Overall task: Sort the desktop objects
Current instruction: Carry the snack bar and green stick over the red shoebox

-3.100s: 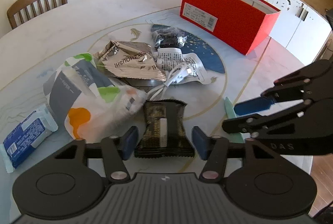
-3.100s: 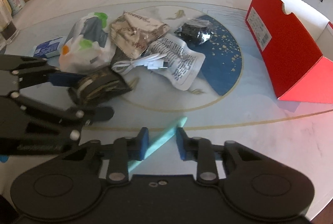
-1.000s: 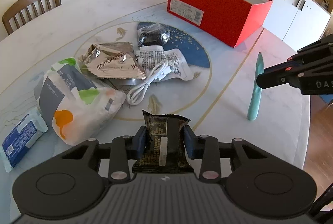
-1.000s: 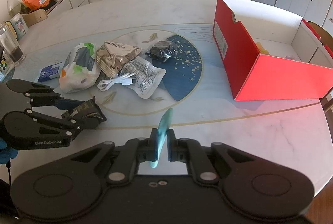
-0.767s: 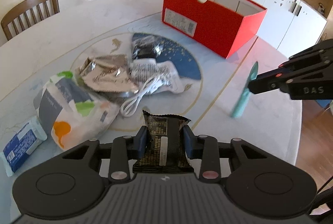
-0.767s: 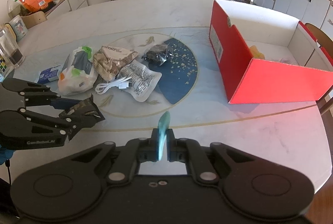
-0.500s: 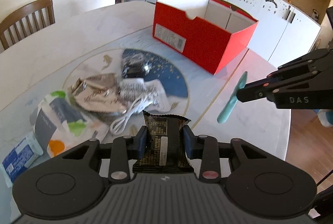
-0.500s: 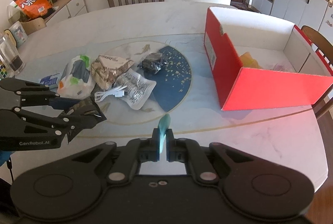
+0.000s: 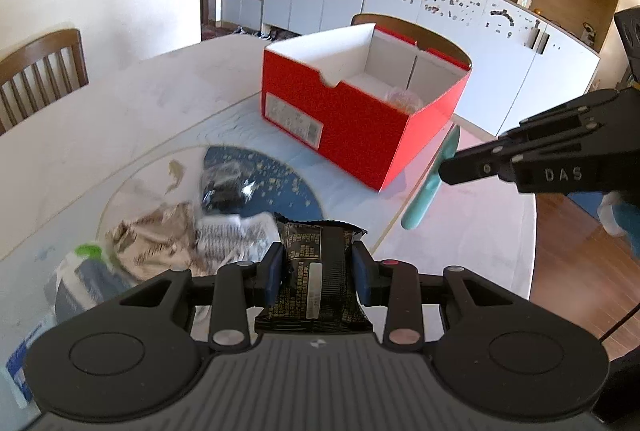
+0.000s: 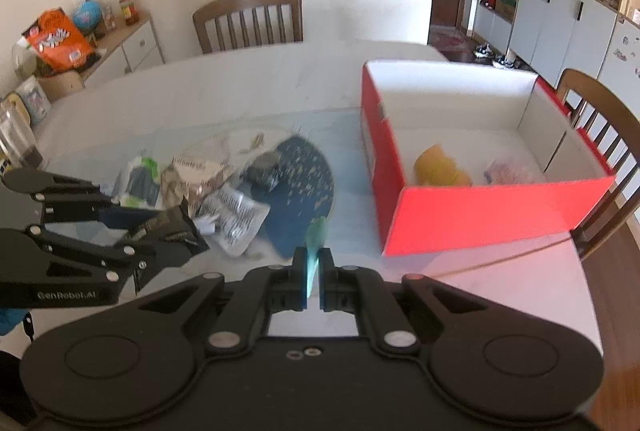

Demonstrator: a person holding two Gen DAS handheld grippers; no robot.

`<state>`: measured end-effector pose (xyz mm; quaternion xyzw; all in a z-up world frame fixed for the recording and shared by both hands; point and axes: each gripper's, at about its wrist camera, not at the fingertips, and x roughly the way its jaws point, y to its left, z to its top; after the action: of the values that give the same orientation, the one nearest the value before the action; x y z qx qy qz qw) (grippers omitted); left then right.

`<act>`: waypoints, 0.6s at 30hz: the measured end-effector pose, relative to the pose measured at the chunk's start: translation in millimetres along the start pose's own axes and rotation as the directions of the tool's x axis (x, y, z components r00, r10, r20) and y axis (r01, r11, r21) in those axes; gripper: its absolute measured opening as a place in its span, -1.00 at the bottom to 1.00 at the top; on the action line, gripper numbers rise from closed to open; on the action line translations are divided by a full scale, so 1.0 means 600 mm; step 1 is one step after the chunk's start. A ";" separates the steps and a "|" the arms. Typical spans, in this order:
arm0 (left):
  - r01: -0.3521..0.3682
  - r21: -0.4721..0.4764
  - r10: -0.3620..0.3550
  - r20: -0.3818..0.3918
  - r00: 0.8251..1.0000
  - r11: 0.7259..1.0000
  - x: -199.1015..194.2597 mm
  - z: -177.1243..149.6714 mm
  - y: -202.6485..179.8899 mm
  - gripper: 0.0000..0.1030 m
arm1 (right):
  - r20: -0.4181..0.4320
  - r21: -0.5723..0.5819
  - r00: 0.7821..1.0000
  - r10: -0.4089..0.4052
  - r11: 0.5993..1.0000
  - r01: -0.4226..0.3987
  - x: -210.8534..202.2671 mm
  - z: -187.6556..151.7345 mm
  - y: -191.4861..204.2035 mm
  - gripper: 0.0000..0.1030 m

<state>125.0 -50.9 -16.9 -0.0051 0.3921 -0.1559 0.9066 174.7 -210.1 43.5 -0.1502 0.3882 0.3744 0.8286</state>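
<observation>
My left gripper [image 9: 318, 273] is shut on a dark snack packet [image 9: 314, 263] and holds it above the table. In the right wrist view that same left gripper [image 10: 176, 227] shows at the left with the dark snack packet [image 10: 178, 225] in it. My right gripper [image 10: 313, 271] is shut on a slim teal stick [image 10: 314, 243], lifted clear of the table. From the left wrist view the right gripper [image 9: 444, 171] comes in from the right, the teal stick [image 9: 428, 187] hanging below it. An open red box [image 10: 480, 207] stands ahead and holds a yellow item [image 10: 438, 167] and a clear bag [image 10: 510, 169].
On the round marble table [image 9: 120, 119], a pile lies at the left: a silver foil bag [image 9: 156, 243], a printed pouch [image 10: 232, 211], a black packet [image 9: 224, 187], a white-green bag [image 9: 84, 271] and a blue pack [image 9: 20, 371]. Wooden chairs [image 10: 248, 19] stand around.
Both grippers have risen from the table with their loads and swung toward the red box, which now looks nearer and shows its inside. The pile has dropped lower in both views.
</observation>
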 end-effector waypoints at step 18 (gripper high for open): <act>-0.017 0.048 0.014 0.075 0.997 0.999 0.041 0.142 -0.073 -0.34 | 0.130 -0.024 0.992 0.003 1.000 0.000 -0.041 0.101 -0.131 -0.91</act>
<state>189.4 -109.2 30.1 0.0143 0.3543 -0.1582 0.9216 254.6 -242.9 98.6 -0.1352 0.3289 0.3886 0.8500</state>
